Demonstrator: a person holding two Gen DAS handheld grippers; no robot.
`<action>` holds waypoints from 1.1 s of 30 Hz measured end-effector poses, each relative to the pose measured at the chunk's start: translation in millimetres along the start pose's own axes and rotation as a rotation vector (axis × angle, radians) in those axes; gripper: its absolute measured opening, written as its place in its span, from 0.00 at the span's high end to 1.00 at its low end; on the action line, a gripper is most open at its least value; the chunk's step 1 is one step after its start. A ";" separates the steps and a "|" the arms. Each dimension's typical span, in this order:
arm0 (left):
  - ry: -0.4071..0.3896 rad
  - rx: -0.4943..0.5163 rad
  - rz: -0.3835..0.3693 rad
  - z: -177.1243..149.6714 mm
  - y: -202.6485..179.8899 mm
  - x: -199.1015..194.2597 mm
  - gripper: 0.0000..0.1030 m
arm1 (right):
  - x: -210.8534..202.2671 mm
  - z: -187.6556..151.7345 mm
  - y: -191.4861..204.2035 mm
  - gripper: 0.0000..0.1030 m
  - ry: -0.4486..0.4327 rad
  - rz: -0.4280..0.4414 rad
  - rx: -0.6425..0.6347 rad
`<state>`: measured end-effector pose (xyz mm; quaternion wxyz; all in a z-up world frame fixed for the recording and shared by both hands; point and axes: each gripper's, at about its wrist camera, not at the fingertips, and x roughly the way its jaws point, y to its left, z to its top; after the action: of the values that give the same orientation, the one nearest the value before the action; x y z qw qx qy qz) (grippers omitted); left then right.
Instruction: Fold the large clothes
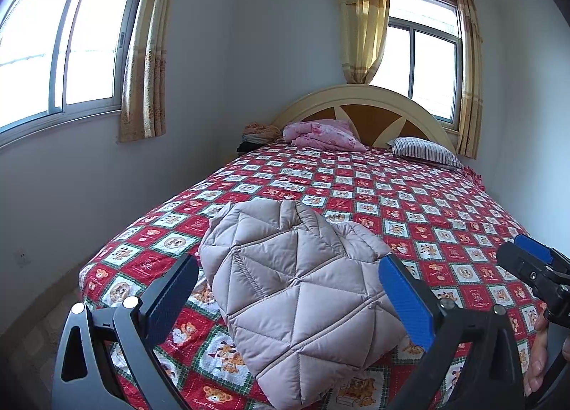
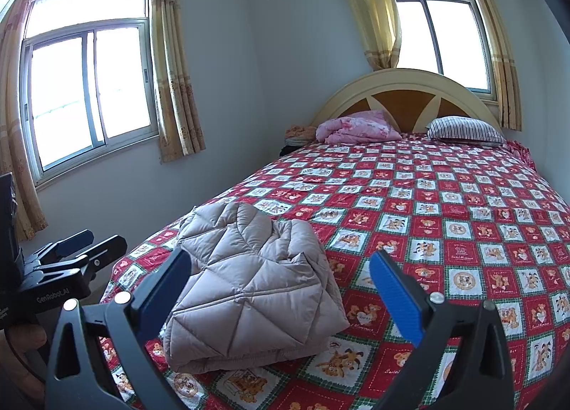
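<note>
A beige quilted jacket lies folded into a thick bundle near the foot of the bed, on the red teddy-bear sheet. My left gripper is open and hovers just short of the bundle, its blue pads apart and holding nothing. At the right edge of the left wrist view the right gripper shows, held by a hand. In the right wrist view the jacket sits left of centre. My right gripper is open and empty in front of it. The left gripper is at the far left, off the bed's corner.
A pink bundle and a striped pillow lie by the rounded headboard. A pile of clothes sits beside the bed's far left corner. Curtained windows fill two walls. The floor runs along the bed's left side.
</note>
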<state>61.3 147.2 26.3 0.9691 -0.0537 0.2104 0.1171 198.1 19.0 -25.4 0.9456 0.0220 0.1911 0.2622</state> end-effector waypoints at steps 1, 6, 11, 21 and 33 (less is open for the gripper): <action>0.003 -0.001 0.002 0.0 0.5 0.4 0.01 | -0.2 0.0 0.3 0.01 -0.001 0.000 0.000; -0.010 -0.001 0.010 1.4 1.2 -1.6 0.01 | -0.3 0.0 0.1 0.01 -0.001 0.001 0.002; -0.032 -0.006 0.014 4.2 2.7 -5.6 0.01 | -1.2 0.3 0.4 0.01 -0.007 0.004 0.001; -0.048 -0.014 0.044 6.5 5.1 -5.7 0.01 | -3.2 3.6 6.9 0.01 -0.018 0.016 -0.014; -0.054 0.024 0.058 2.6 0.0 -2.4 0.01 | -0.8 0.2 8.0 0.01 -0.005 0.020 -0.013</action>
<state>60.3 147.2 29.7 0.9712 -0.0327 0.1872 0.1441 193.7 25.5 -23.8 0.9435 0.0187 0.1867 0.2730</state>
